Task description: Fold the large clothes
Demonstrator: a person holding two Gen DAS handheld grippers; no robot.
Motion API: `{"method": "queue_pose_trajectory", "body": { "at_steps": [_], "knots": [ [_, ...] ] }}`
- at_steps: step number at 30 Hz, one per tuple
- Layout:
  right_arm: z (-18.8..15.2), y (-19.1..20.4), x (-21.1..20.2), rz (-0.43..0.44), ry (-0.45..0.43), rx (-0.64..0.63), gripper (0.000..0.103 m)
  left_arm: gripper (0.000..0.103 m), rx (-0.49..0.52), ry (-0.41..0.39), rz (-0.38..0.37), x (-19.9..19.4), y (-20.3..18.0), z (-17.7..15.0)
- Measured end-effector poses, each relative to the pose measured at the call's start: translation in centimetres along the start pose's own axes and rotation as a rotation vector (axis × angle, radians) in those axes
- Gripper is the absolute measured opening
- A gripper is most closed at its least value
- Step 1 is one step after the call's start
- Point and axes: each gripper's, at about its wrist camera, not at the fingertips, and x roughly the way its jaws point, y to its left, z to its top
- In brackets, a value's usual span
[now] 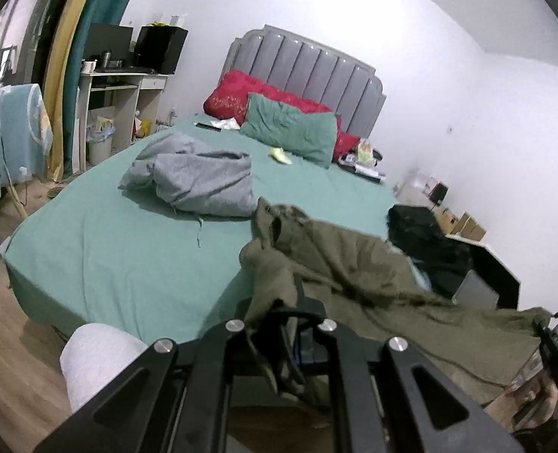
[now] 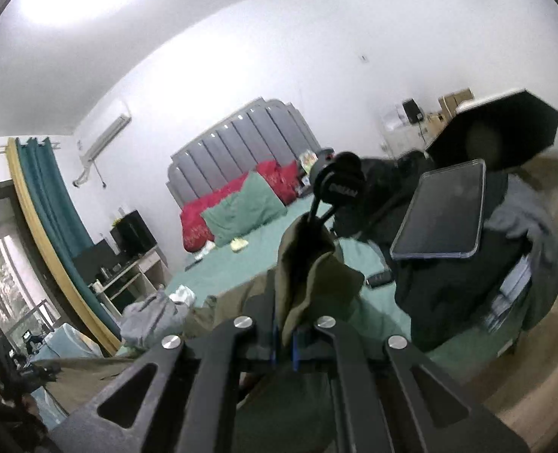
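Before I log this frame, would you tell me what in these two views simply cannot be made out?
- Left wrist view: the left gripper fingertips, buried in the olive garment.
- Left wrist view: the right gripper, small at the frame edge; its jaw state is unreadable there.
- Right wrist view: the right gripper's fingertips, wrapped in olive fabric.
- Both views: the garment's full shape, bunched and cut off.
- Right wrist view: the phone screen, dark.

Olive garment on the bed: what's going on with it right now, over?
Both hand-held grippers, left and right, shut on olive garment. Garment stretched over bed. Grey hoodie lies nearby, apart.
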Motion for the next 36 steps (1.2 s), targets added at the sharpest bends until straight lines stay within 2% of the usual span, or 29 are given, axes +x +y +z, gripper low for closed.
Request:
{"method": "queue_pose_trajectory", "body": {
  "at_steps": [8, 13, 16, 23, 26, 32, 36],
  "knots": [
    [2.9, 1.9, -4.0, 0.009, -0.073, -0.055, 0.004, 0.008, 0.004, -0.062, -0.025, -5.2, -1.1, 1.3],
    [3.7, 1.9, -2.2, -0.03, -0.071, -0.044, 0.004, 0.008, 0.009, -0.087, -0.022, -3.1, -1.3, 2.4],
    [3.2, 1.7, 0.7, -0.059, -0.065, -0.026, 0.004, 0.008, -0.005, -0.096, -0.024, 0.7, -1.0, 3.3],
    [2.8, -0.1, 10.0, -0.14, -0.033, 0.034, 0.004, 0.008, -0.054, -0.043, -0.001, 12.1, 0.0, 5.4],
    [3.5, -0.4, 14.6, -0.169, -0.04, 0.015, 0.004, 0.009, -0.047, -0.035, 0.004, 16.5, -0.1, 7.2],
    [5.9, -0.9, 25.7, -0.198, -0.043, 0.02, 0.004, 0.009, -0.119, 0.016, -0.019, 25.5, -0.3, 11.9],
    [7.7, -0.4, 32.9, -0.238, -0.044, -0.027, 0.004, 0.009, -0.083, -0.029, -0.023, 30.5, -1.3, 15.2]
  ]
}}
